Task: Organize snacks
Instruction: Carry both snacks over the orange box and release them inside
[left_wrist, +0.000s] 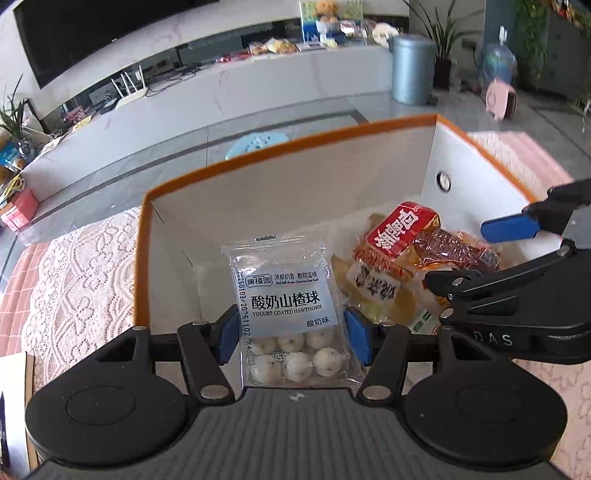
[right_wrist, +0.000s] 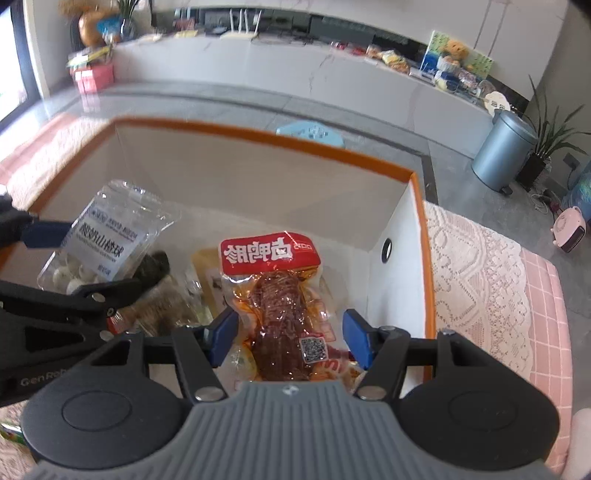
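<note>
- Grey tiled floor (left_wrist: 258, 114) with darker strips, pretty glossy in the daylight.
- Long white marble-look TV bench (right_wrist: 295, 66) along the wall, cluttered with stuff, big dark TV (left_wrist: 92, 33) above it.
- Grey pedal bin (left_wrist: 412, 70) next to a potted plant (left_wrist: 443, 44).
- White lace cloth (right_wrist: 476, 266) over a pink checked cover (right_wrist: 546, 314).
- Small pink heater (right_wrist: 570, 229) on the floor.

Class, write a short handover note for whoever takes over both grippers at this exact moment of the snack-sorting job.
Left gripper: shut on the yogurt-coated hawthorn ball packet, held over the orange-rimmed box.
Right gripper: a red braised-meat packet sits between its pads, over the same box; grip not certain.
Done: several snack packets already lie in the box.
Left: lower and release both packets into the box, then check outside it for more.
</note>
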